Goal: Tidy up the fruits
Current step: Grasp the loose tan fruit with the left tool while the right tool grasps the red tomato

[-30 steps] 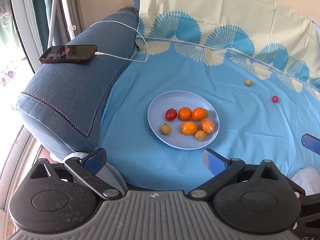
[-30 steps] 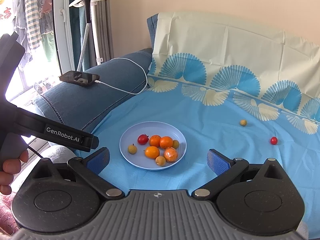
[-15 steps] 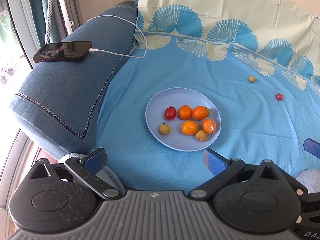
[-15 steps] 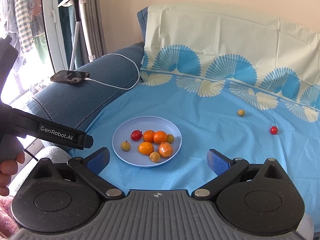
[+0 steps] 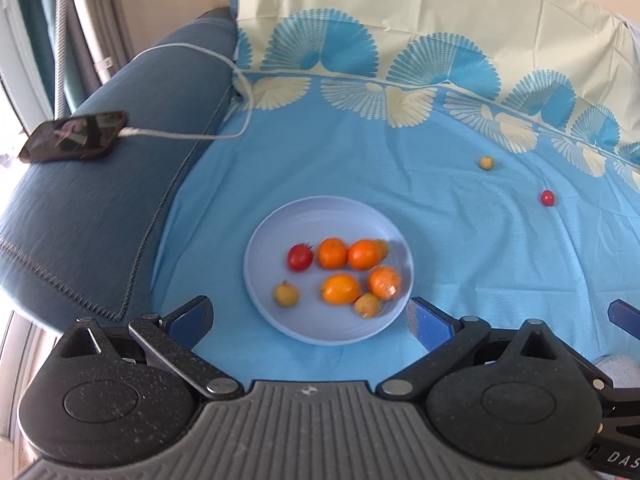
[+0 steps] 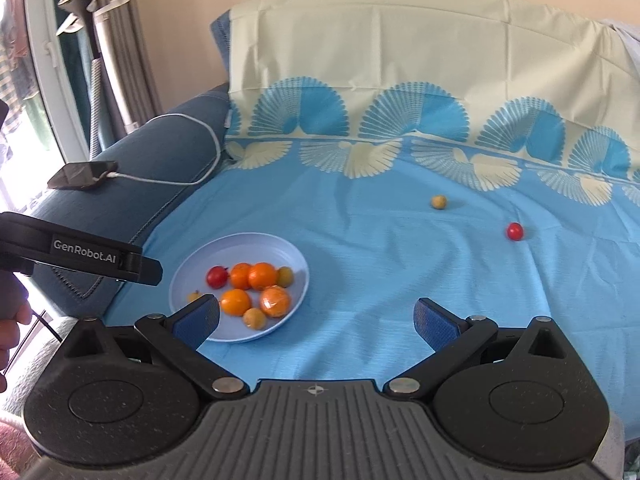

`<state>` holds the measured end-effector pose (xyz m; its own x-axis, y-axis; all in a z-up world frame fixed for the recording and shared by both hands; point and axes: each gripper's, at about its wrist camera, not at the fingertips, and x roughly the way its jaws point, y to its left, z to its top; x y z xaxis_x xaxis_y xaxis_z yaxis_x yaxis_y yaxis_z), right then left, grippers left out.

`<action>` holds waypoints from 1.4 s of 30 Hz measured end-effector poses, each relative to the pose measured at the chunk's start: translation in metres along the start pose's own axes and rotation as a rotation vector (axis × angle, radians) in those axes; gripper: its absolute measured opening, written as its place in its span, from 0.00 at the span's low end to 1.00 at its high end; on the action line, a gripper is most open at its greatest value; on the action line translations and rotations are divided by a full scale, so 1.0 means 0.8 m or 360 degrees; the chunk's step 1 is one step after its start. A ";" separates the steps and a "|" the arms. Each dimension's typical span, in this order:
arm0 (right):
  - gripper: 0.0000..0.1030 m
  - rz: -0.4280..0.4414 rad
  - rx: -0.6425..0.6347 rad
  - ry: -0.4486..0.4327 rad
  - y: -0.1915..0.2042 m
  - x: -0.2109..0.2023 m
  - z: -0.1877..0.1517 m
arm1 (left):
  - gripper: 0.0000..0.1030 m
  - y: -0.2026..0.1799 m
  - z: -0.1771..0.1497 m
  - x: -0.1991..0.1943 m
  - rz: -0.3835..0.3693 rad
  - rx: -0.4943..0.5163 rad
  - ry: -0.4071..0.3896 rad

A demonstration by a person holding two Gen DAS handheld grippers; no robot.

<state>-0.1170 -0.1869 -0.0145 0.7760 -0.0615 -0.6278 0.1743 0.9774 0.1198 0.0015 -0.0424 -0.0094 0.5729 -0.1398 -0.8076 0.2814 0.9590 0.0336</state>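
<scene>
Fruit is mostly sorted already: the pale blue plate (image 5: 276, 224) on the blue sheet (image 5: 460, 264) holds eight pieces, four oranges (image 5: 341, 289), a red tomato (image 5: 300, 257) and three small yellowish ones. Two stragglers are left out on the sheet, well apart from the plate toward the right: a yellow fruit (image 6: 439, 202) and a red cherry tomato (image 6: 515, 231).

What changed over the last second is just the viewpoints. Both sets of tongs have drifted forward and a bit right, so in the right wrist view the plate has slid down to the left and the two loose fruits now sit closer to centre. Nothing on the sheet itself has moved.

Left tongs (image 5: 308, 318) are spread wide and empty, hovering at the near rim of the plate. Right tongs (image 6: 316, 322) are also wide open, holding nothing, with bare sheet between them.

My read is that the right side is lining up for one of the strays, probably the yellow one first. They're small and round on soft fabric, so they could roll when nudged.

Phone (image 5: 74, 136) on its cable sits on the sofa arm, out of the way.
</scene>
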 end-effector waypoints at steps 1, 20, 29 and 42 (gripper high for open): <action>0.99 -0.0015 0.0012 -0.0001 -0.006 0.003 0.002 | 1.00 -0.005 0.005 0.003 -0.0005 0.0006 -0.0003; 0.99 -0.0405 0.0216 -0.0052 -0.175 0.087 0.034 | 1.00 -0.145 0.135 0.151 -0.0091 0.0076 0.0030; 0.99 -0.0530 0.0232 -0.0075 -0.267 0.202 0.068 | 1.00 -0.236 0.203 0.277 -0.0193 0.0215 0.0034; 0.99 -0.0650 0.0269 0.0088 -0.364 0.375 0.046 | 1.00 -0.361 0.231 0.434 -0.0301 0.0410 0.0236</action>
<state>0.0872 -0.4975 -0.2090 0.5901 -0.4204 -0.6892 0.5600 0.8281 -0.0256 0.2616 -0.4135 -0.1909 0.3792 -0.2536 -0.8899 0.5676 0.8232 0.0073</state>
